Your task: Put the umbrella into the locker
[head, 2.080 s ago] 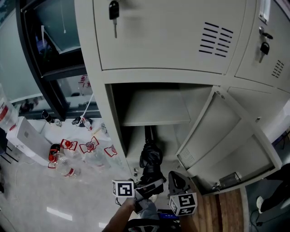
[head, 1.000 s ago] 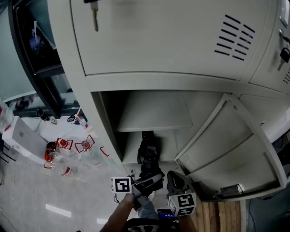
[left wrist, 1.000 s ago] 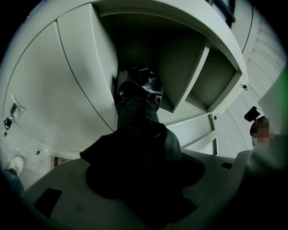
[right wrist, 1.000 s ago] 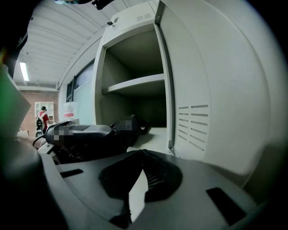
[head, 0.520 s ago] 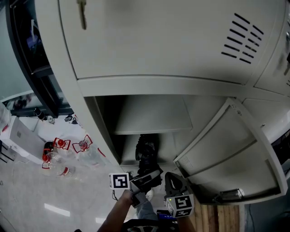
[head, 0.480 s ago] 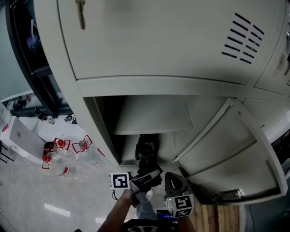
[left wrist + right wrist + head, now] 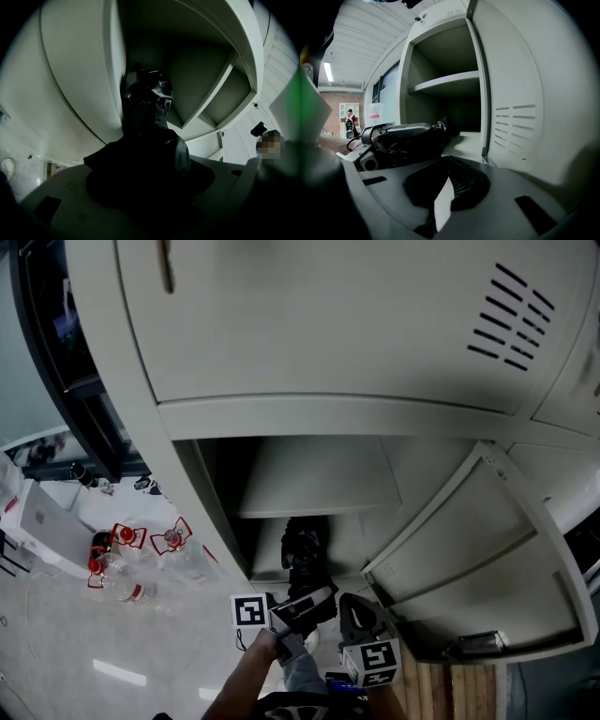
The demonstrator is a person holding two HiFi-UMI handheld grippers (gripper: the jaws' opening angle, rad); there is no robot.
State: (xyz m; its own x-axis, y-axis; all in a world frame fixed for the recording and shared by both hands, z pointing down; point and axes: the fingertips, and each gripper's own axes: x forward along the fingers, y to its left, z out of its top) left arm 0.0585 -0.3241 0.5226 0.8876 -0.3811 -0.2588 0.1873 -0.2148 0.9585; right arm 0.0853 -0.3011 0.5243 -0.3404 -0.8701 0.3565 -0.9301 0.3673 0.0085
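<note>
A black folded umbrella (image 7: pixel 302 554) lies lengthwise on the floor of the open lower locker compartment (image 7: pixel 375 531), its far end in the dark below the shelf (image 7: pixel 319 479). My left gripper (image 7: pixel 298 607) is shut on its near end at the locker's front edge. In the left gripper view the umbrella (image 7: pixel 145 103) fills the space between the jaws of the left gripper (image 7: pixel 140 187). My right gripper (image 7: pixel 361 620) hangs just right of it, shut and holding nothing. The right gripper view shows the right gripper (image 7: pixel 449 185), the left gripper (image 7: pixel 396 138) and the umbrella (image 7: pixel 443 125) reaching inside.
The locker door (image 7: pixel 478 559) stands swung open to the right, close beside my right gripper. A key (image 7: pixel 167 263) hangs in the shut upper door. Several red-labelled bottles (image 7: pixel 131 559) and a white box (image 7: pixel 42 521) lie on the floor at left.
The head view has drawn closer to the locker. My left gripper has carried the umbrella a little further into the lower compartment. The right gripper keeps its place beside it.
</note>
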